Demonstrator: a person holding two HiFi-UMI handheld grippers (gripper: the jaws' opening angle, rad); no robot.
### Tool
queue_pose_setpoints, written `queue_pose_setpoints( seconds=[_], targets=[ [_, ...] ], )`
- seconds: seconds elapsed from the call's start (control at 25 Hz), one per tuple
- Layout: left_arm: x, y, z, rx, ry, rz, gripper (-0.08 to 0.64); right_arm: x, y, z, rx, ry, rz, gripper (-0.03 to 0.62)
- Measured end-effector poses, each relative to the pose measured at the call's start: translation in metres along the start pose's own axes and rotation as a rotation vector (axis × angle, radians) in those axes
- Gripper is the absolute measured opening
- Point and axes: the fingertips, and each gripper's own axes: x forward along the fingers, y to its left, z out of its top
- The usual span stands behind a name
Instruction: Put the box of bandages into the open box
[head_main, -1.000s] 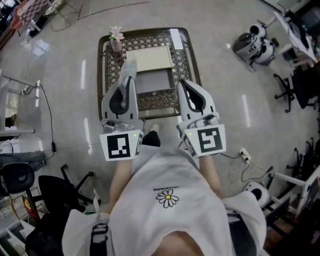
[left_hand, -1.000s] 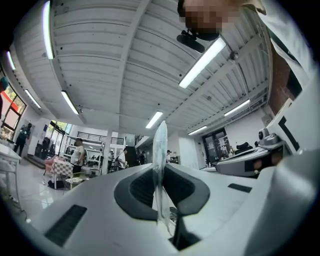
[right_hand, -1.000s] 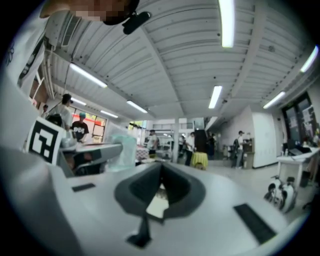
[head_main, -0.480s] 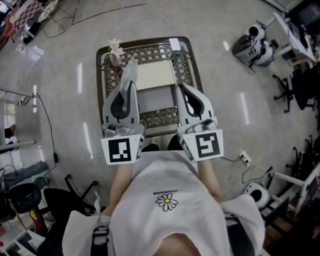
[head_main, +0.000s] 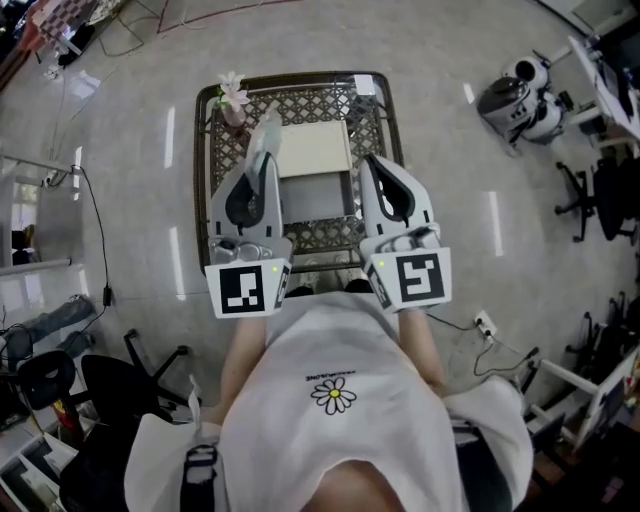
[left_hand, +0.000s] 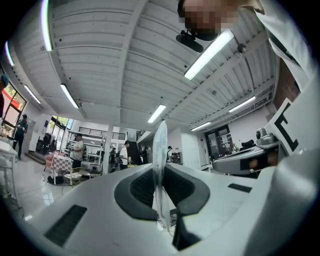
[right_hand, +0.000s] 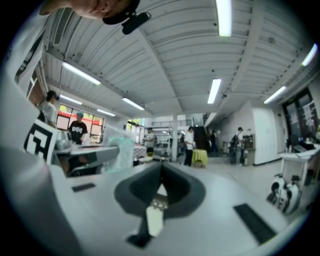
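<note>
The bandage pack (head_main: 262, 138) is pinched in your left gripper (head_main: 268, 165). In the left gripper view it stands edge-on as a thin, translucent packet, and the two jaws press on it from both sides. Most of it sticks out past the tips. In the head view it hangs over the far-left part of the table, just beside the left edge of the open box's raised flap and near the vase. It isn't in the box.

The open box (head_main: 315, 200) sits in the middle of the table (head_main: 372, 130), between your two grippers. Its cream flap is folded back on the far side. What shows of its inside is a plain grey bottom, and the gripper bodies cover its left and right edges.

Your right gripper (head_main: 370, 165) is held to the right of the box, about level with the left one. In the right gripper view its jaws are pressed together along one line with nothing between them. Below them a sliver of the table's lattice shows through the opening.

The table has a patterned lattice top inside a dark frame. At its far-left corner stands a small pink vase (head_main: 234, 112) with a pale flower in it. At the far-right corner lies a small white thing (head_main: 362, 85) that is too small to identify.

Around the table is pale, glossy floor. There's a black office chair (head_main: 40, 372) at the lower left and another (head_main: 590, 185) at the right edge.
</note>
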Motion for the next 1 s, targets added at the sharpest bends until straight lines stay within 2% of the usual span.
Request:
queue_pose_setpoints(
  seconds=[0.44,0.68,1.0],
  targets=[
    [0.001,-0.006,-0.001,0.017,0.01,0.051,0.044,0.007,-0.01,0.0,0.012,-0.033,0.034,0.029],
    [0.001,-0.001,-0.003,0.038,0.013,0.079,0.043,0.006,-0.013,-0.004,0.011,-0.008,0.038,0.029],
    [0.005,0.006,-0.018,-0.003,0.041,0.092,0.044,0.01,-0.014,-0.013,0.024,0.002,0.052,0.029]
  ],
)
